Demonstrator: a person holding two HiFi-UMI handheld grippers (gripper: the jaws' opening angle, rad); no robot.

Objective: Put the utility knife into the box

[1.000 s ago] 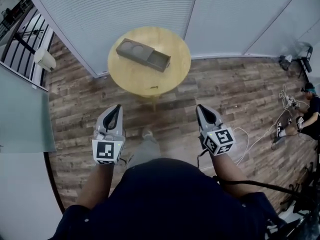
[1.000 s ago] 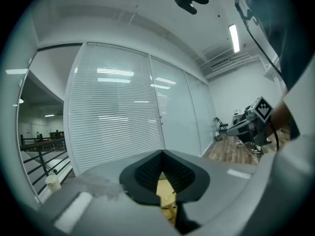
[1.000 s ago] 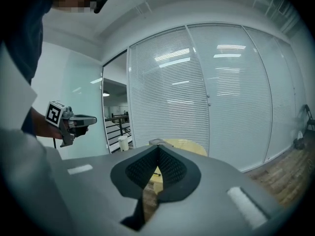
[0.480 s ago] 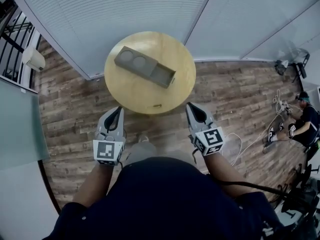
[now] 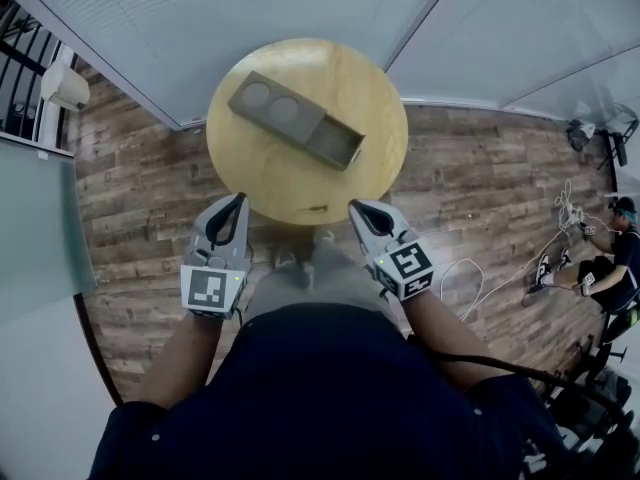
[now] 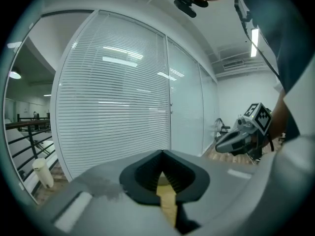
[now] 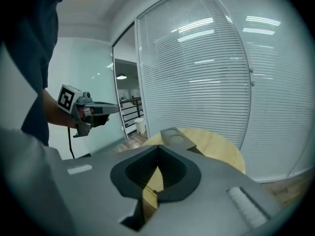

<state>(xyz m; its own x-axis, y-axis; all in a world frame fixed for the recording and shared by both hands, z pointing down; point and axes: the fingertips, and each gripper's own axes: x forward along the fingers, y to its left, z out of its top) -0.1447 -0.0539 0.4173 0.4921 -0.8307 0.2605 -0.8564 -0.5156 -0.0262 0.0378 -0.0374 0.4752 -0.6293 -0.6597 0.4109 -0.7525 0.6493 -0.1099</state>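
Note:
A grey oblong box (image 5: 293,119) lies on the round wooden table (image 5: 370,98). Its left part has two round recesses and its right end is an open compartment. A small slim thing, apparently the utility knife (image 5: 317,209), lies near the table's front edge. My left gripper (image 5: 239,202) is shut and empty at the table's near left rim. My right gripper (image 5: 354,207) is also shut and empty, just right of the knife. The right gripper view shows the box (image 7: 174,137) beyond my shut right gripper (image 7: 158,147). In the left gripper view, my left gripper (image 6: 161,153) is shut.
Glass walls with white blinds (image 5: 220,18) stand right behind the table. A white bin (image 5: 64,86) and a railing are at far left. On the wooden floor to the right lie cables (image 5: 470,273), and a person (image 5: 612,258) sits at the far right.
The table has come nearer in the head view. Both grippers now reach its front edge, and the right one has shifted left toward the knife. Both jaws stay shut.

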